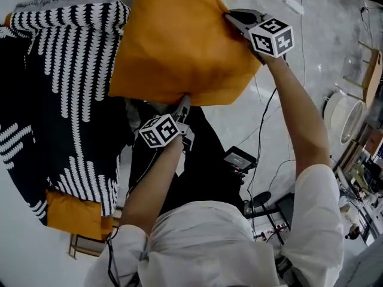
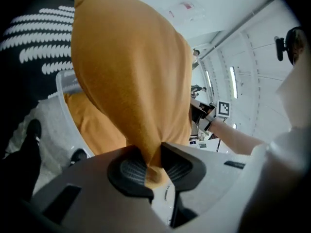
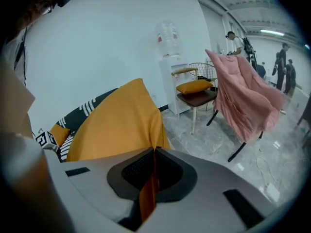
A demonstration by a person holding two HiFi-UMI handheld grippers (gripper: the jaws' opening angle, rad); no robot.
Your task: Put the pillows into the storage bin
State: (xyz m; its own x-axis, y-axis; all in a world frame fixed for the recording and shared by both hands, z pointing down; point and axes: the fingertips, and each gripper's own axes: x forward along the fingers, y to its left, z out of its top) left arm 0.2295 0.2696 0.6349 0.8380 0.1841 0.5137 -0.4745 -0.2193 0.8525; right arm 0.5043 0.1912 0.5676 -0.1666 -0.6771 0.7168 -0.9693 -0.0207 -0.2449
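No words or numbers can be read. The marker cube (image 1: pixel 272 36) right of the orange pillow (image 1: pixel 179 46) and the other cube (image 1: pixel 159 130) under it show only black-and-white squares.

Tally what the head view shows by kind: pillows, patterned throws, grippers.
Orange pillows: 2, the held pillow and the lower-left pillow, partly covered.
Black-and-white patterned throw: 1.
Grippers: 2, left gripper and right gripper, both shut on the held pillow.
Total: 5.
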